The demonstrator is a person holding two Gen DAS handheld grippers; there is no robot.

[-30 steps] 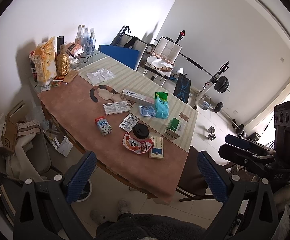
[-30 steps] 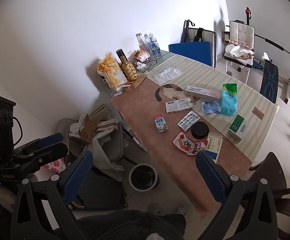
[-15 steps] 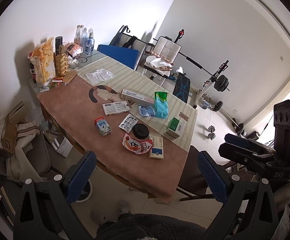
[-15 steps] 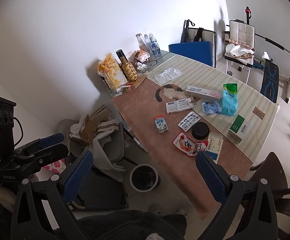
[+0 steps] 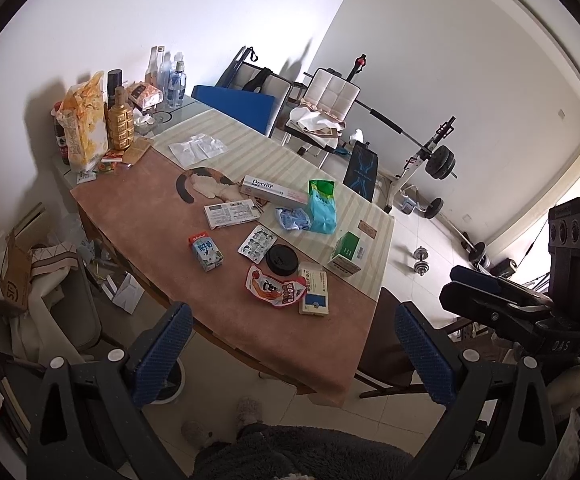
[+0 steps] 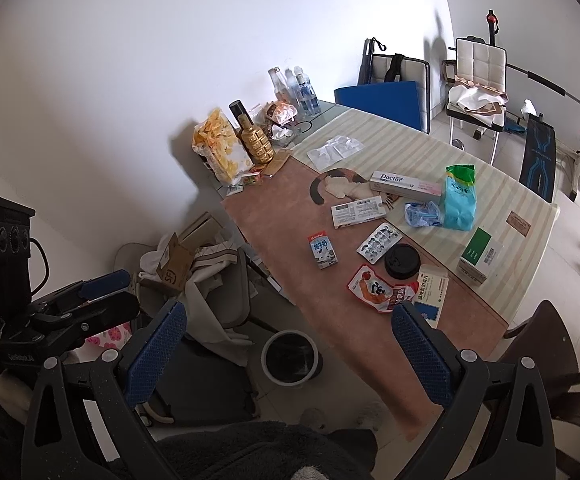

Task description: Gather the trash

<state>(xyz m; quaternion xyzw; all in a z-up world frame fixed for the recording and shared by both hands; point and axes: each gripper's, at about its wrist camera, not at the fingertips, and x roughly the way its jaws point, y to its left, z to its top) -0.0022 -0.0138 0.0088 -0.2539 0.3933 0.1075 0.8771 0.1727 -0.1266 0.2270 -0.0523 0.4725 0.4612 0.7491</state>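
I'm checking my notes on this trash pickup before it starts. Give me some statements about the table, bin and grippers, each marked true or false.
1. Both grippers are open and hold nothing. True: the left gripper and the right gripper are both spread and empty.
2. The black round lid lies on the floor. False: it lies on the table, beside the red snack wrapper.
3. The bin stands on the floor beside the table. True.
4. The small milk carton is already in the bin. False: it lies on the table.
5. The gold bottle stands upright. True.
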